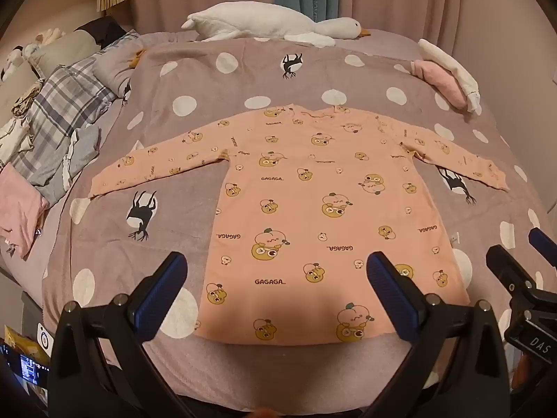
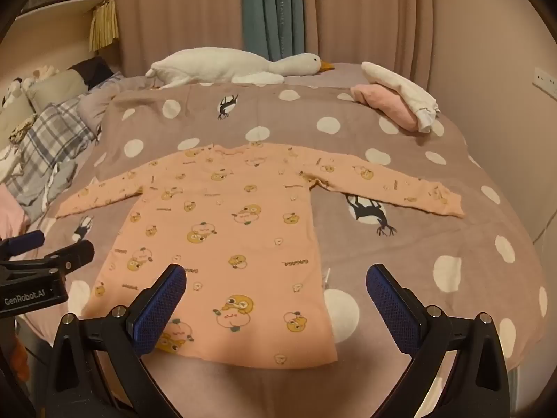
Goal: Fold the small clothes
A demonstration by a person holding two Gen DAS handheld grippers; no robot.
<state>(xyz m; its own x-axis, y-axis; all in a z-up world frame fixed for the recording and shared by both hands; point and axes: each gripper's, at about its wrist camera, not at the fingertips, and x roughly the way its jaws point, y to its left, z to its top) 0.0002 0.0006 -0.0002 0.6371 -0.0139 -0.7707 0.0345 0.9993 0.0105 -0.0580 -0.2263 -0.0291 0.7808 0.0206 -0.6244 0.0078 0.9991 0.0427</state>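
A small peach long-sleeved shirt [image 1: 313, 216] with duck prints lies flat on the bed, both sleeves spread out sideways, hem nearest me. It also shows in the right wrist view [image 2: 222, 244]. My left gripper [image 1: 276, 278] is open and empty, hovering over the shirt's hem. My right gripper [image 2: 275, 289] is open and empty, over the hem's right corner. The right gripper also shows at the right edge of the left wrist view [image 1: 522, 254]. The left gripper shows at the left edge of the right wrist view [image 2: 48, 247].
The bed has a mauve polka-dot blanket [image 1: 209, 80]. A white goose plush [image 1: 278, 26] lies at the far edge. Folded pink and white clothes [image 1: 449, 76] sit at the far right. A plaid quilt and loose clothes [image 1: 59, 115] pile at the left. Curtains hang behind.
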